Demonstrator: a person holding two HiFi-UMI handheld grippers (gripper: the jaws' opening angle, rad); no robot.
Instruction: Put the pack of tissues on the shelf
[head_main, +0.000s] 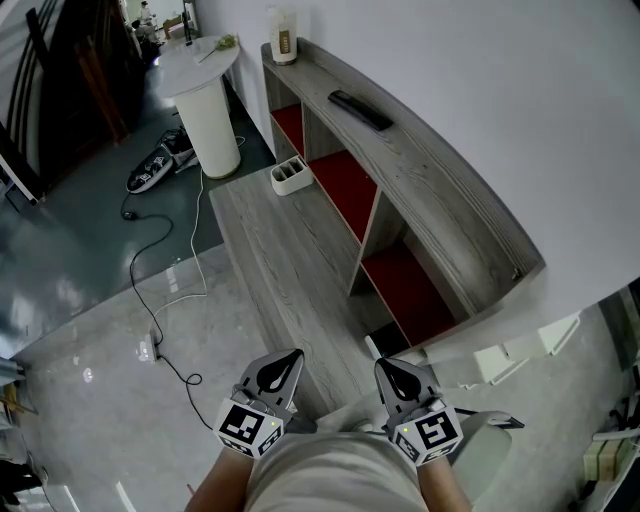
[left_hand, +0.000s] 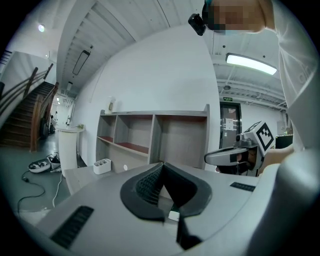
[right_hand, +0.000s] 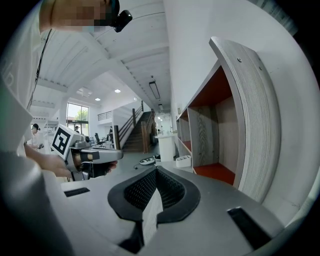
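Observation:
My left gripper (head_main: 290, 356) and right gripper (head_main: 386, 366) are held side by side at the near end of the low wooden platform (head_main: 280, 250). Both are shut with nothing between the jaws. They point along the grey shelf unit (head_main: 440, 190) with its red-floored compartments. In the left gripper view the shut left gripper (left_hand: 162, 164) faces the shelf (left_hand: 155, 135), with the right gripper (left_hand: 222, 156) beside it. The right gripper (right_hand: 156, 169) sits close to the shelf's end panel (right_hand: 255, 125). A white pack with a brown label (head_main: 283, 37) stands upright on the far end of the shelf top, well beyond both grippers.
A black remote (head_main: 360, 110) lies on the shelf top. A small white holder (head_main: 291, 175) sits on the platform's far end. A round white pedestal table (head_main: 205, 100), a floor machine (head_main: 155, 168) and a trailing cable (head_main: 150, 270) are on the left.

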